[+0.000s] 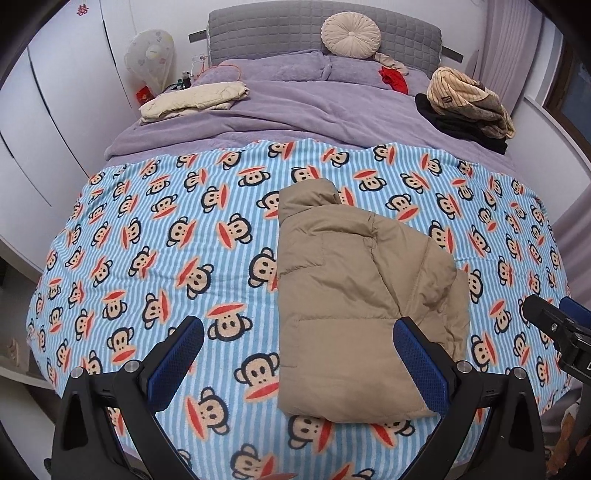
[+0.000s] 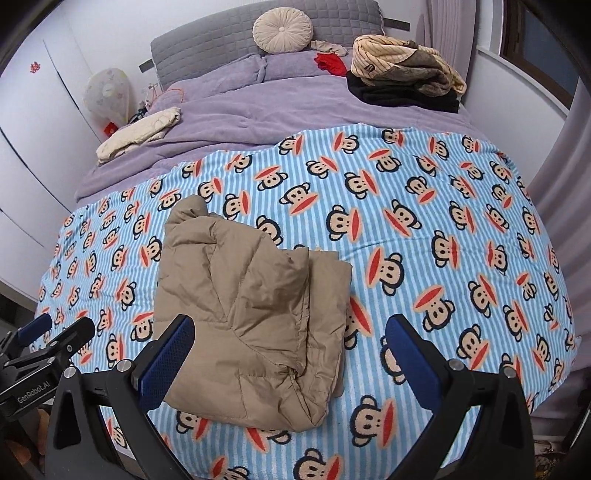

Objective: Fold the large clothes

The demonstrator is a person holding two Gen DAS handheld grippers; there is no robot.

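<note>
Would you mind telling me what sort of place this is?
A bedroom at home, most likely: a bed with a grey headboard, purple pillows, and wardrobe doors along the wall.

The left gripper (image 2: 55, 328), seen from the right wrist, bears the white lettering "GenRobot.AI" on its black body.

Both cameras look steeply down from above the foot of the bed, facing its grey padded headboard (image 1: 325, 33). The left wrist view sits left of the folded tan puffer jacket (image 1: 354, 291), the right wrist view right of it. Both share the jacket, the blue striped monkey-print blanket (image 2: 424, 206) and the headboard.
</note>
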